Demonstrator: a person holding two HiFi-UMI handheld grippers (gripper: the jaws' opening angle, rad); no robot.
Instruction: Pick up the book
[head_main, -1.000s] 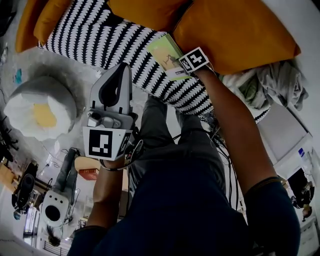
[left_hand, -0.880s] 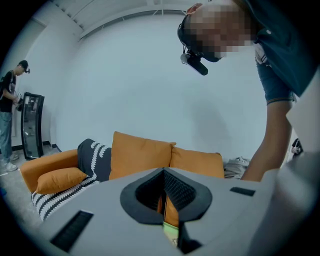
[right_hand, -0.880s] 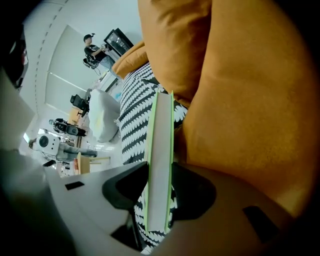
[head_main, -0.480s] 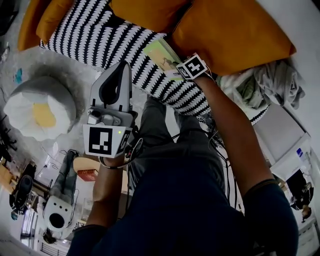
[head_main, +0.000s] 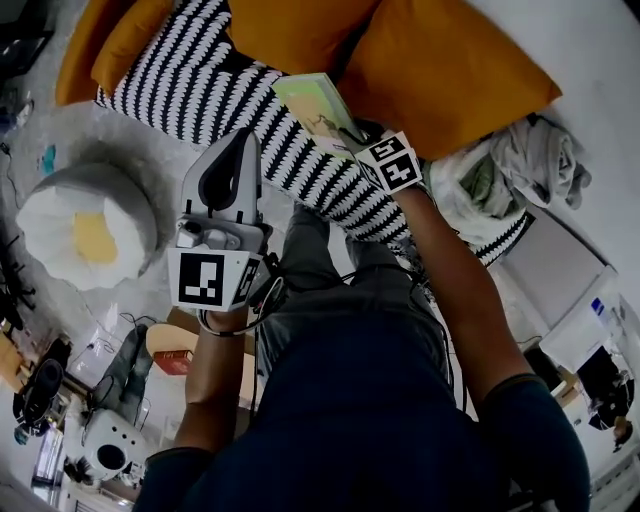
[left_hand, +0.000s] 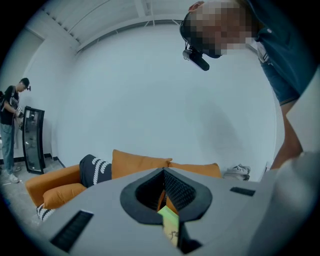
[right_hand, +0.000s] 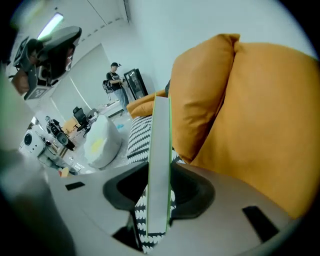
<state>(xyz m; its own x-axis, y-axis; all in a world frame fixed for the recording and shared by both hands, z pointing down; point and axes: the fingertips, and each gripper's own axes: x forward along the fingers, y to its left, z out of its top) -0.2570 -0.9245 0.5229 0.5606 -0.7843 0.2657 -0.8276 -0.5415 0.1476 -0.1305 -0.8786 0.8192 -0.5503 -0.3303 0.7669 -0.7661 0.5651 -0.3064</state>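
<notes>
The book (head_main: 312, 108) (right_hand: 159, 165) is gripped in the right gripper (head_main: 352, 138) (right_hand: 160, 192). In the right gripper view we see it edge-on, a pale slab with a green border standing upright between the jaws, which press on its two covers. In the head view its light green cover faces up and reaches out past the jaws. It lies over the black-and-white striped blanket (head_main: 220, 80) (right_hand: 137, 135). We cannot tell whether the book's far end touches the blanket.

The blanket is spread on an orange sofa, and big orange cushions (head_main: 450, 70) (right_hand: 260, 110) (left_hand: 140, 164) rise just behind the book. A heap of pale clothes (head_main: 520, 165) sits at the sofa's right end.

The left gripper (head_main: 238, 145) (left_hand: 164, 175) hangs well apart from the book, above the person's lap and pointing towards the sofa. Its jaws meet at the tips and hold nothing. Through the thin slit behind them we glimpse the orange cushions and the green book beyond.

On the floor to the left stands a white beanbag (head_main: 90, 225) with a yellow patch. Another person (right_hand: 115, 80) stands far back in the room.
</notes>
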